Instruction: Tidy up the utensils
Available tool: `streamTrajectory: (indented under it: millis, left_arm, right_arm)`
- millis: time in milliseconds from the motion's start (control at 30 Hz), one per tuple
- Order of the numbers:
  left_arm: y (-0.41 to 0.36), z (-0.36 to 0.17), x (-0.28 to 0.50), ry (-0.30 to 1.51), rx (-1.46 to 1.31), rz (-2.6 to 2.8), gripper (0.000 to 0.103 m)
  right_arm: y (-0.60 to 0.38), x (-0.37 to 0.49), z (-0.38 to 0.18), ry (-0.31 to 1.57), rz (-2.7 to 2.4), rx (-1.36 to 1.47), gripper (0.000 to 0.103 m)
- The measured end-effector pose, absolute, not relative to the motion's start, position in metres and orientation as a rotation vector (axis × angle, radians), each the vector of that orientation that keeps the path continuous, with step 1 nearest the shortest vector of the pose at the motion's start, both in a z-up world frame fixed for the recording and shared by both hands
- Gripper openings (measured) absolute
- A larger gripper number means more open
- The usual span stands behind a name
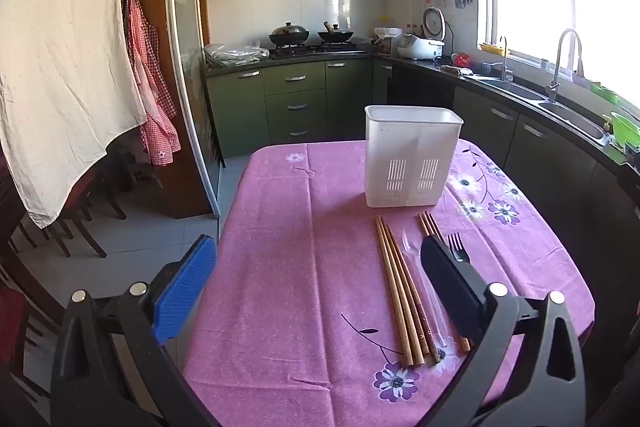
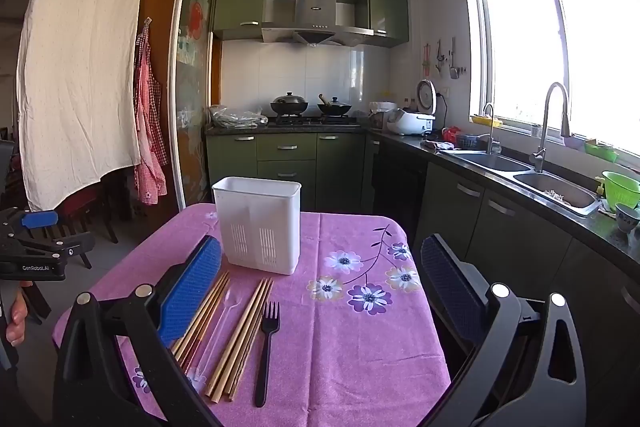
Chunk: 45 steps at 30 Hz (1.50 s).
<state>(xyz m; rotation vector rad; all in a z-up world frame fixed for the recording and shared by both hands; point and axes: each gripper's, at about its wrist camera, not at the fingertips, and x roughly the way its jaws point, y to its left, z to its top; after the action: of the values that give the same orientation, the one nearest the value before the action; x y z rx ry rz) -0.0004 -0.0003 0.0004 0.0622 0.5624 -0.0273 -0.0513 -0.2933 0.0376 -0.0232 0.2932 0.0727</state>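
With both your left gripper (image 1: pixel 316 287) and right gripper (image 2: pixel 320 291) spread wide and empty, pinch the light, stiff, roll-prone chopsticks (image 2: pixel 244 331) at mid-length, lower centre, below the white holder (image 2: pixel 258 225).

fork (image 1: pixel 457 247): only tines show past my left gripper's right finger (image 1: pixel 452 291), handle hidden
right chopstick set (image 1: pixel 430 225): lower lengths behind that same finger
left chopstick set (image 2: pixel 202 315): near ends under my right gripper's left finger (image 2: pixel 188 297)
clear spoon (image 2: pixel 224 323): faint, outline hard to trace
caddy (image 2: pixel 258 223): inside not visible
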Motion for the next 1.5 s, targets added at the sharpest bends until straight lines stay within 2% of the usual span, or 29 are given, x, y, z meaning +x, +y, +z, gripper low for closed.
streamTrajectory:
  millis: [1500]
  left_arm:
    - [-0.0022,0.0033,-0.0044,0.564,0.062,-0.031,0.097]
  right_arm:
    - [-0.2891,-0.0493,0.0341,0.3,0.082,-0.027,0.099]
